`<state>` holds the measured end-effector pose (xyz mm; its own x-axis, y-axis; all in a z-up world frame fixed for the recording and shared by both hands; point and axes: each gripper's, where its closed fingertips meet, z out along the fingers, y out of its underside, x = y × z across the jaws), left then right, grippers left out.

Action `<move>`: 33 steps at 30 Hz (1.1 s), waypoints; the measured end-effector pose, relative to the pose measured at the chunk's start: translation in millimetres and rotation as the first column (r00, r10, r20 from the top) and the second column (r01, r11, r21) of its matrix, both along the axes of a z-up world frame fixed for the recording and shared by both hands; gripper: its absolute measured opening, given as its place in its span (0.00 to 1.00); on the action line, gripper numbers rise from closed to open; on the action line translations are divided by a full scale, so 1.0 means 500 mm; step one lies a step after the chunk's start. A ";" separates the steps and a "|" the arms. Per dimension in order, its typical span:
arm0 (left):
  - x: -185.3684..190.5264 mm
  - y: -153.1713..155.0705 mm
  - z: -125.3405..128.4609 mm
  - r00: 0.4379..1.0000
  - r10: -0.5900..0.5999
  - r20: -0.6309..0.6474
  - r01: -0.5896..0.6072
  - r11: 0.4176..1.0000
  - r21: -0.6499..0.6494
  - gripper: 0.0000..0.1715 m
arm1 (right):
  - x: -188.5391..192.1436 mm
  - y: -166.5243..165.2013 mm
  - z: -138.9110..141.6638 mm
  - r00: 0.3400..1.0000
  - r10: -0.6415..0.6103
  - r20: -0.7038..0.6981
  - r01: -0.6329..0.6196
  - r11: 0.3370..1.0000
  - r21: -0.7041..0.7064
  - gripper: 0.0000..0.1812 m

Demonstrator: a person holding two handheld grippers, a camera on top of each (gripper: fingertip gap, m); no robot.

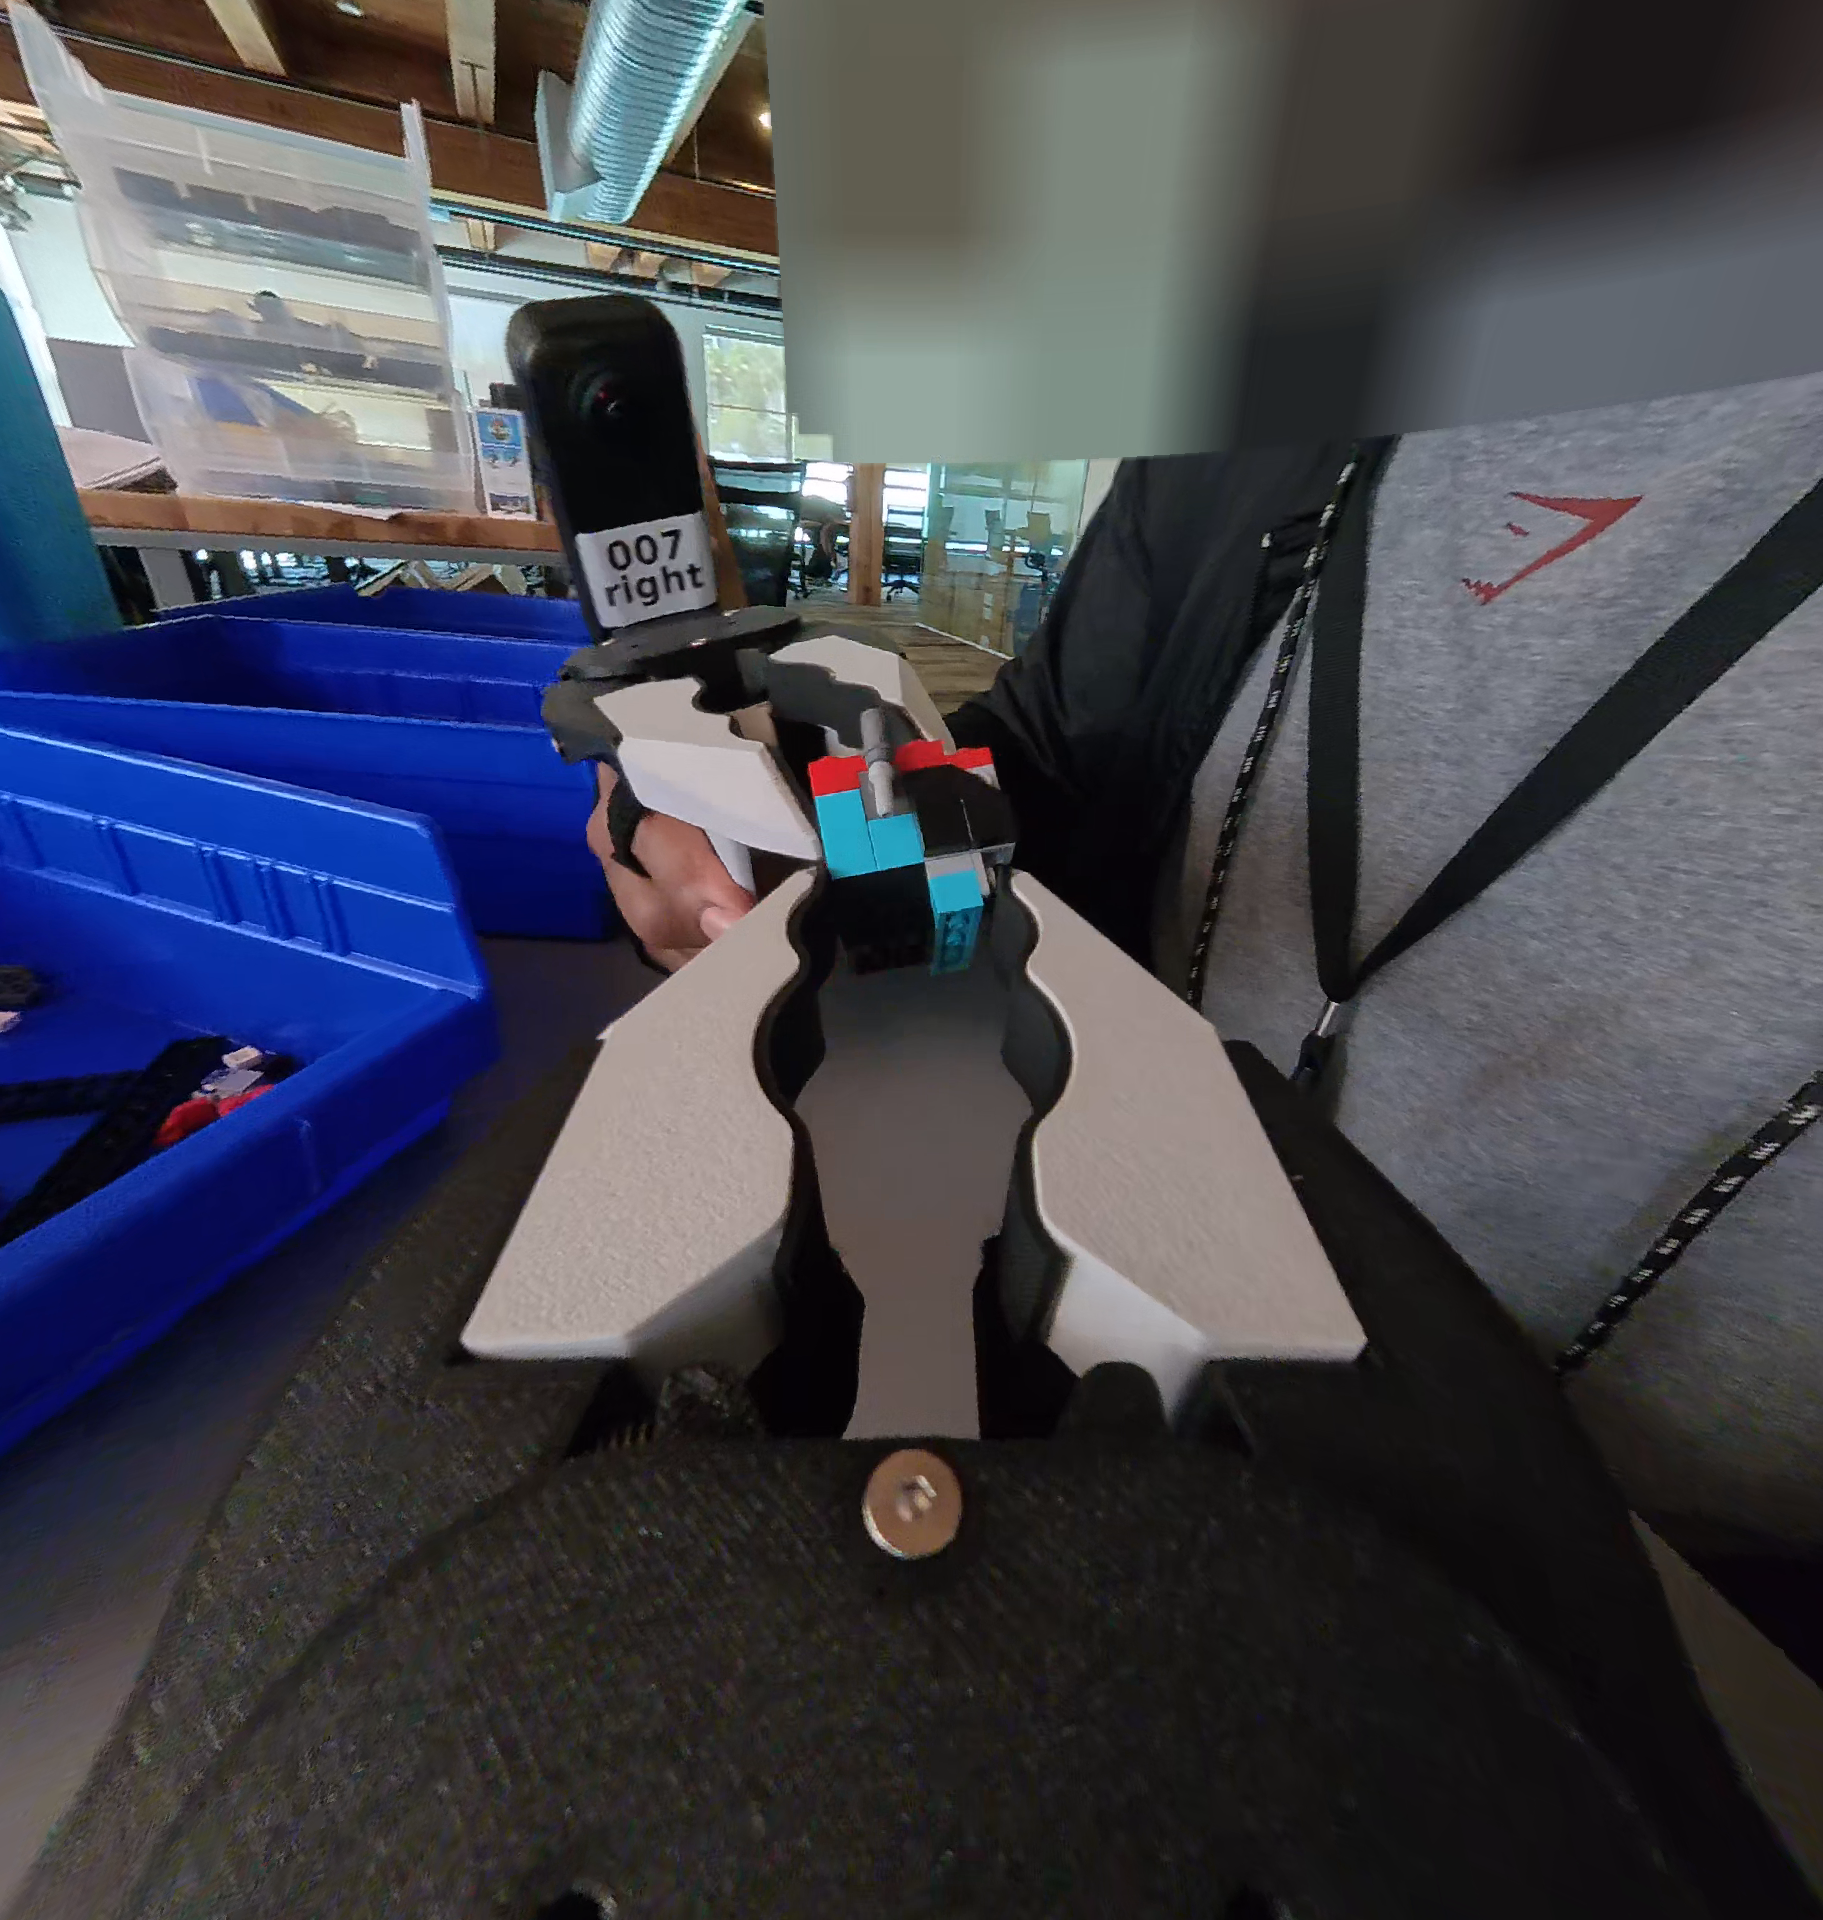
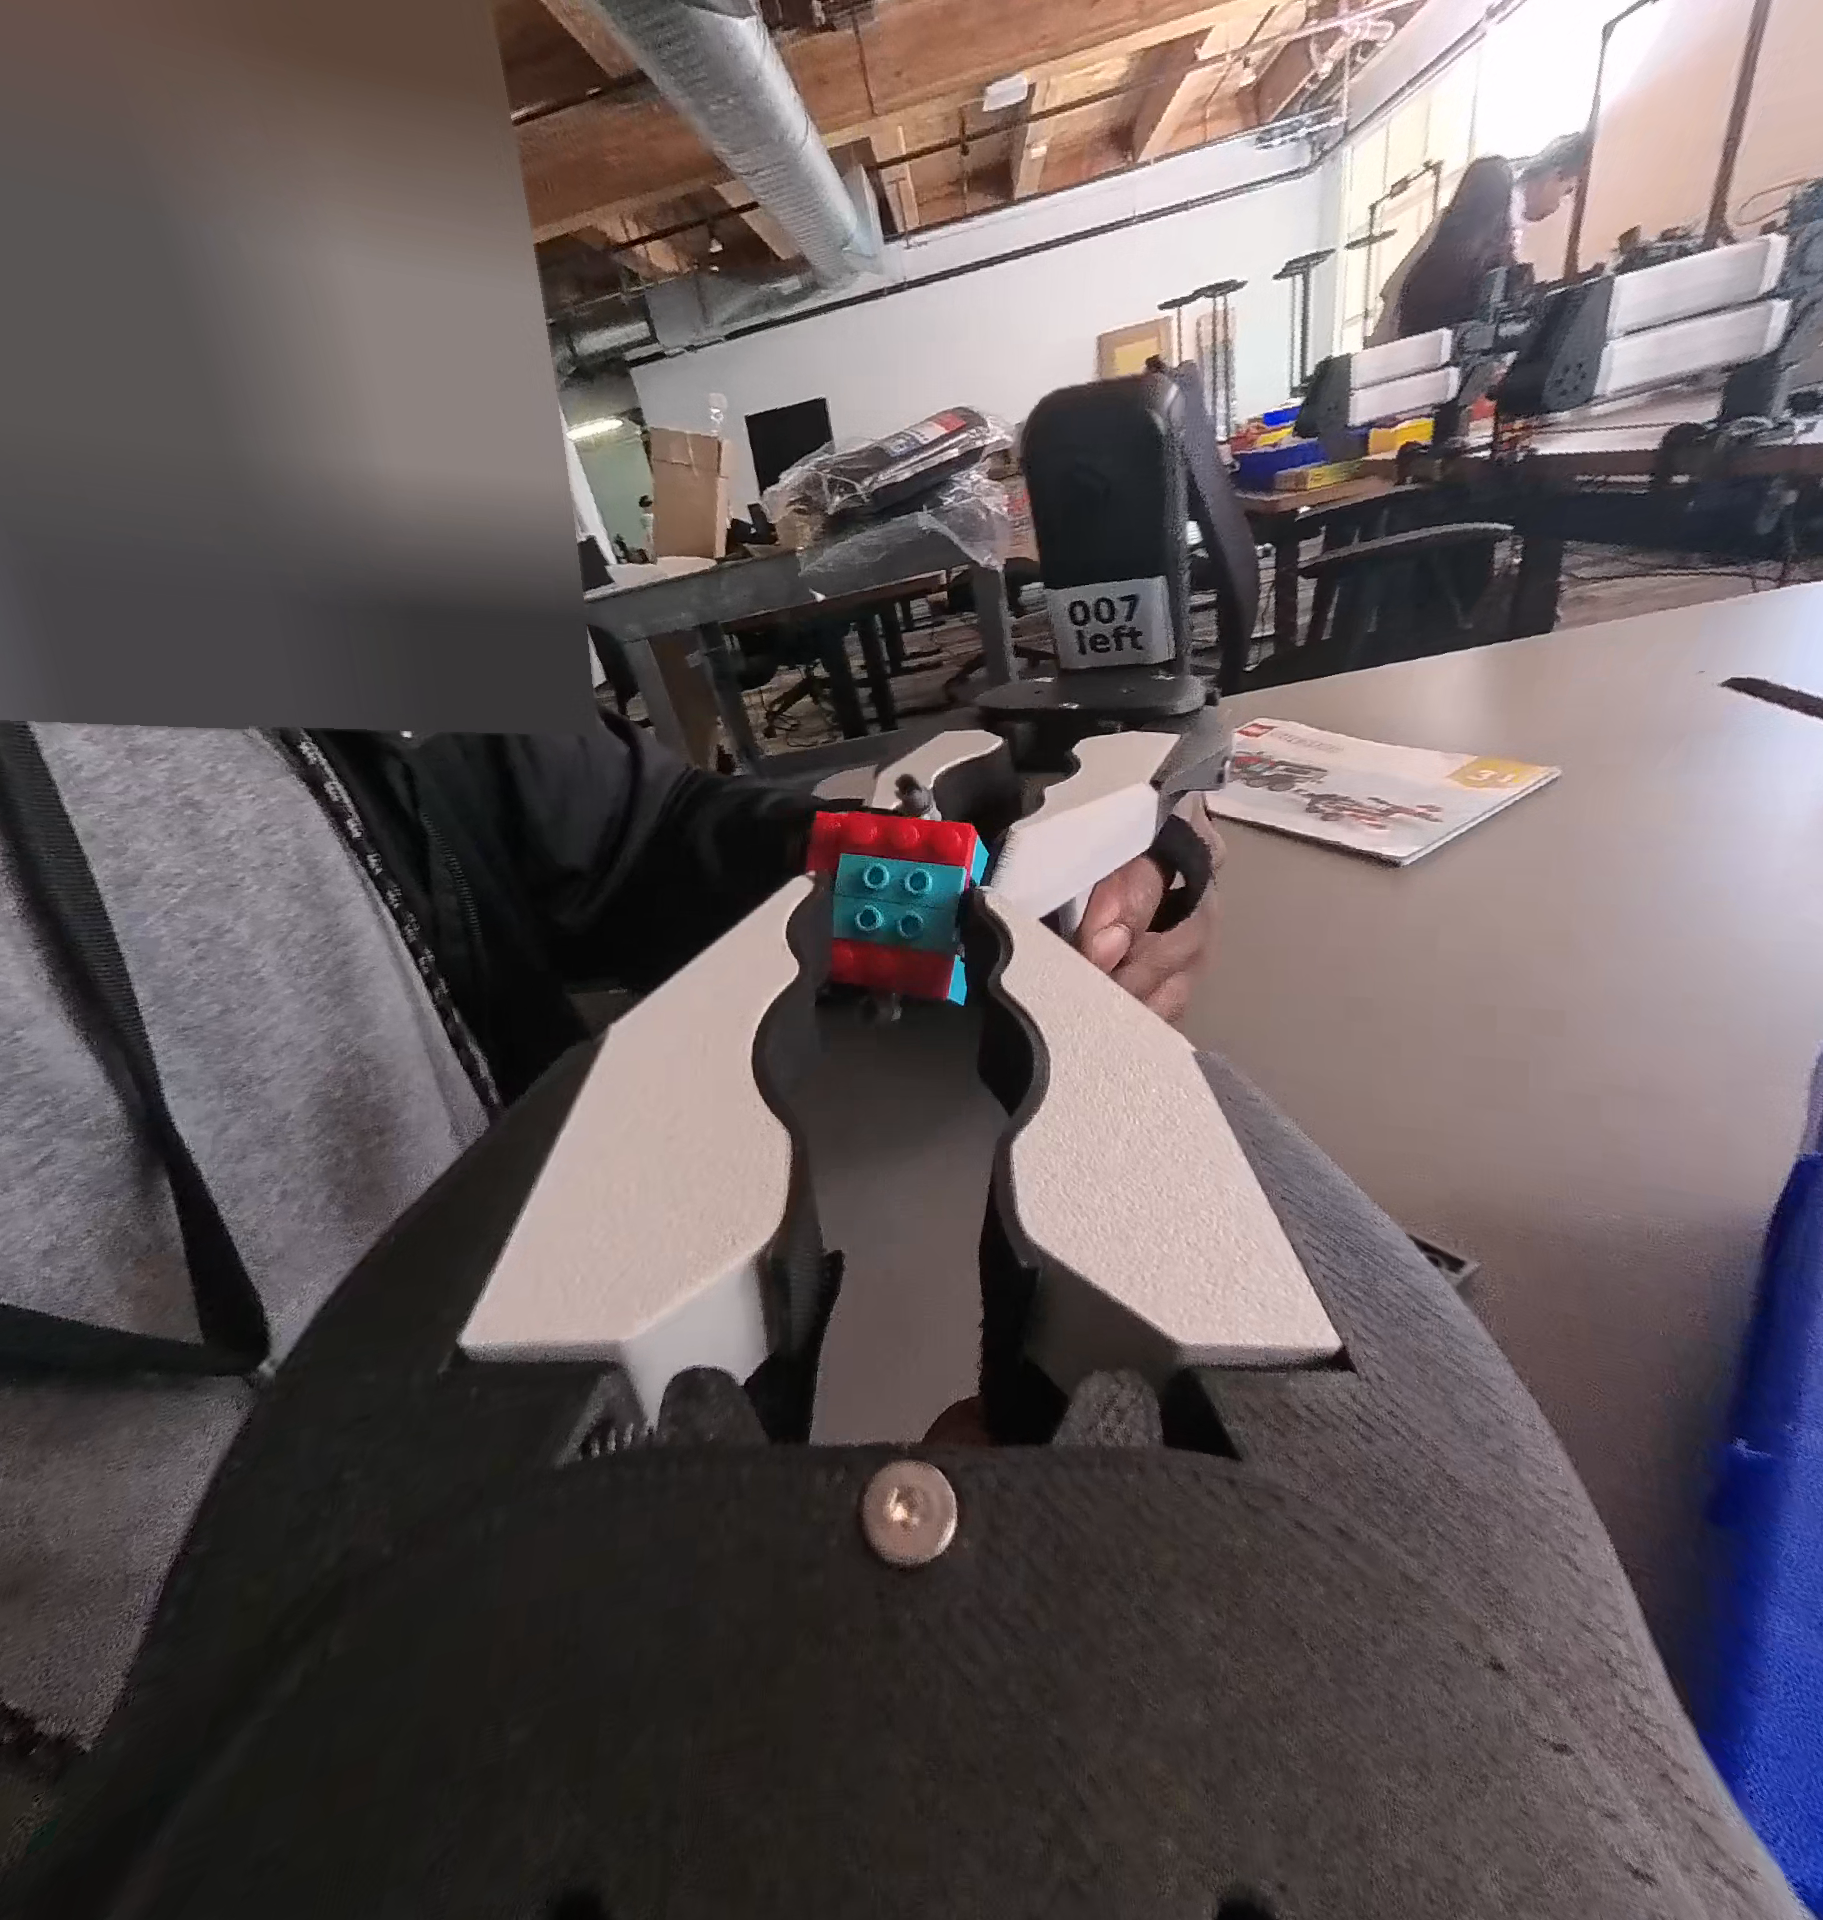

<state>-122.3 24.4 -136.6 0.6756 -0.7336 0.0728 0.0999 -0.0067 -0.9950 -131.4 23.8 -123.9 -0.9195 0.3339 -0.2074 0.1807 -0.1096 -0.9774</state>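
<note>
The far side of the brick block (image 1: 902, 868) is buried behind both sets of fingers (image 1: 678, 1122), the blue bin (image 1: 263, 935) runs off the left edge with its loose pieces too small to make out, and the booklet (image 2: 1385, 790) is too tiny to tell details.

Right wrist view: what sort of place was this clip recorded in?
Probably an open workshop or lab: exposed wooden ceiling beams with a silver air duct, long worktables with equipment, and blue parts bins. Both grippers clamp a small brick assembly over a grey table.
</note>
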 end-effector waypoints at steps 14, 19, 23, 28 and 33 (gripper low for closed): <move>-0.048 0.031 -0.011 0.990 0.119 0.069 -0.113 0.990 -0.088 0.17 | -0.051 0.036 -0.005 0.971 -0.218 -0.102 0.227 0.970 0.084 0.13; -0.053 0.033 -0.009 0.988 0.128 0.084 -0.120 0.988 -0.093 0.17 | -0.054 0.039 -0.002 0.953 -0.256 -0.164 0.275 0.956 0.104 0.13; -0.056 0.033 -0.006 0.987 0.133 0.093 -0.125 0.988 -0.093 0.17 | -0.056 0.040 0.000 0.936 -0.284 -0.207 0.311 0.944 0.112 0.13; -0.063 0.037 -0.008 0.983 0.159 0.092 -0.150 0.984 -0.098 0.17 | -0.063 0.047 0.002 0.915 -0.323 -0.242 0.359 0.925 0.124 0.13; -0.069 0.041 -0.008 0.980 0.170 0.108 -0.159 0.982 -0.099 0.17 | -0.067 0.053 0.003 0.903 -0.345 -0.255 0.384 0.915 0.125 0.13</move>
<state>-156.7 44.8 -140.7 0.7698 -0.6001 0.2176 0.2212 -0.0690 -0.9728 -165.0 50.3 -122.2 -0.7418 0.6662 0.0775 -0.0650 0.0435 -0.9969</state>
